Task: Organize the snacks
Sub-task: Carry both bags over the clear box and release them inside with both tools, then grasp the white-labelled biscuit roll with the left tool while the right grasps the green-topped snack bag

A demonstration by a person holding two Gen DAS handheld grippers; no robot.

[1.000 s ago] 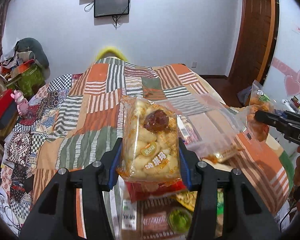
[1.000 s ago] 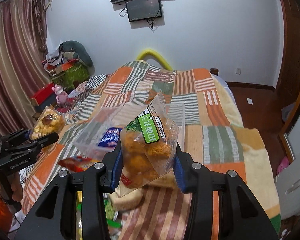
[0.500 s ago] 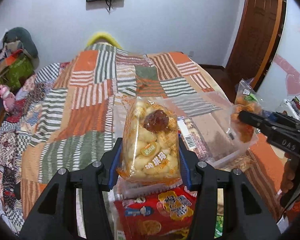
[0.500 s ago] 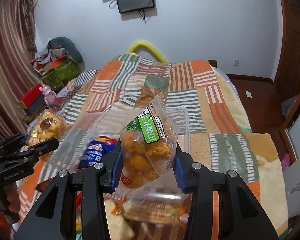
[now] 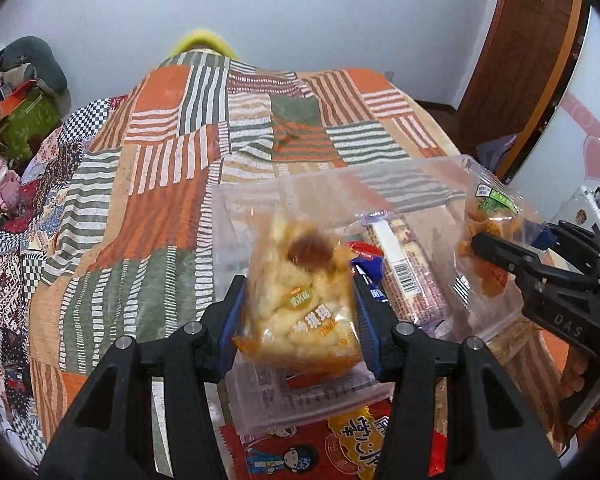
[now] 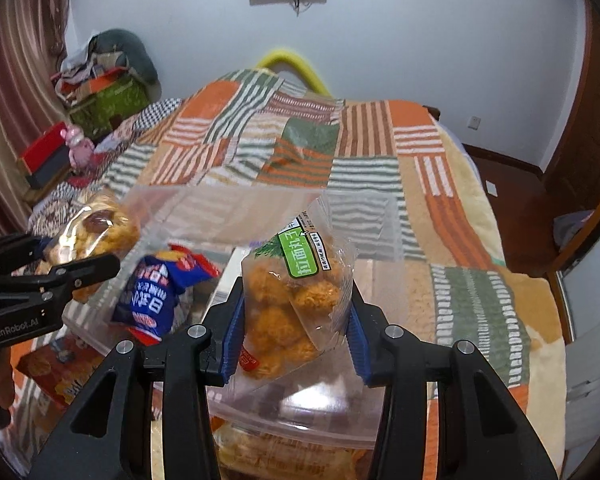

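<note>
My left gripper (image 5: pixel 299 316) is shut on a clear bag of pale puffed snacks (image 5: pixel 300 296) and holds it over the near left part of a clear plastic bin (image 5: pixel 260 200) on the bed. My right gripper (image 6: pixel 296 320) is shut on a bag of orange fried balls with a green label (image 6: pixel 296 292), above the bin's near right side (image 6: pixel 300 420). Each gripper shows in the other's view: the right one (image 5: pixel 500 256) and the left one (image 6: pixel 88 268). A blue snack bag (image 6: pixel 152 296) and a long barcoded packet (image 5: pixel 408 272) lie in the bin.
A red cartoon snack packet (image 5: pixel 320 452) lies on the bed just in front of the bin, and another packet (image 6: pixel 60 372) lies at its left. The patchwork blanket (image 5: pixel 160 184) covers the bed. Clutter and boxes (image 6: pixel 100 92) stand at the far left, a wooden door (image 5: pixel 520 60) at the right.
Both grippers have moved forward and down with their bags, from short of the bin to over it. Both stay shut on their bags.
</note>
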